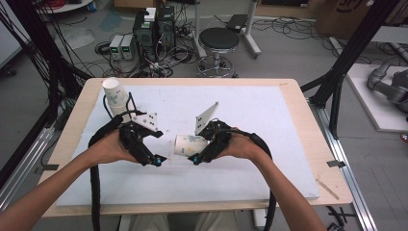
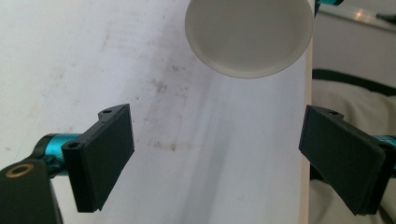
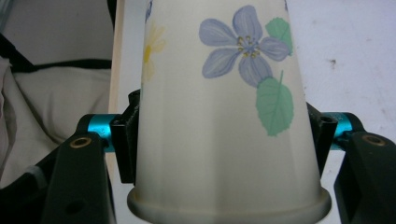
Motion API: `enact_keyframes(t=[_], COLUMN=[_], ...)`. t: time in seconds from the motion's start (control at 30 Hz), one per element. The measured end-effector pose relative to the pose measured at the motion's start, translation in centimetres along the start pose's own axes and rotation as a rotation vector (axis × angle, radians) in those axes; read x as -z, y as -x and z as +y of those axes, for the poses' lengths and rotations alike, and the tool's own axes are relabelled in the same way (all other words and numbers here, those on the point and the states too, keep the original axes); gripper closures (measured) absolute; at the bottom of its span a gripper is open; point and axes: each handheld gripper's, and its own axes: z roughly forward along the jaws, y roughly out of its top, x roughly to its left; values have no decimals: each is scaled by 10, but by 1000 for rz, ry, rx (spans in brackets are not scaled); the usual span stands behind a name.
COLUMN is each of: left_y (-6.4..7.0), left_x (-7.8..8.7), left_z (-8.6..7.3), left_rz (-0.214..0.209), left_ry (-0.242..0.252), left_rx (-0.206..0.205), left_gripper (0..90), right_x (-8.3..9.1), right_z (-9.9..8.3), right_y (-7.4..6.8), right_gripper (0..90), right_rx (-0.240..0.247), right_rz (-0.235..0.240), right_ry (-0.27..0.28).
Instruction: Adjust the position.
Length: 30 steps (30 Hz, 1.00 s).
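Overhead, right gripper [image 1: 198, 156] clamps the flowered white paper cup [image 1: 187, 144] sideways over the white table mat [image 1: 250, 120]. Left gripper [image 2: 224, 158] gapes; line its jaws squarely with the rim. Right gripper view: keep that clamp gentle

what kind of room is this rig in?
Likely a robotics lab or workshop: computer towers amid loose cables on the floor, black metal framing around the table, and a robot arm at the right.
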Motion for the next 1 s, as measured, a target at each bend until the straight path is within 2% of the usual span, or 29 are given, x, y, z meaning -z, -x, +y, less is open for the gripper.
enact_keyframes(t=[0.1,0.2,0.37,0.53,0.77,1.0], left_y=[1,1,2,2,4,7], left_x=[-5,-9,-15,-21,-27,-37], left_z=[4,7,11,12,18,22], left_rz=[-17,-25,-34,-39,-59,-63], left_ry=[-44,-84,-122,-135,-147,-198], left_rx=[-16,-31,-46,-42,-59,-85], left_gripper=[119,140,140,140,140,145], right_x=[-4,-10,-19,-24,-25,-30], right_z=[3,6,8,11,12,14], right_y=[-2,-1,-3,-4,-3,-5], right_gripper=[329,329,327,326,326,326], right_rx=[16,33,41,48,48,58], right_rz=[-3,-1,1,13,22,29], right_ry=[-56,-87,-159,-177,-181,-209])
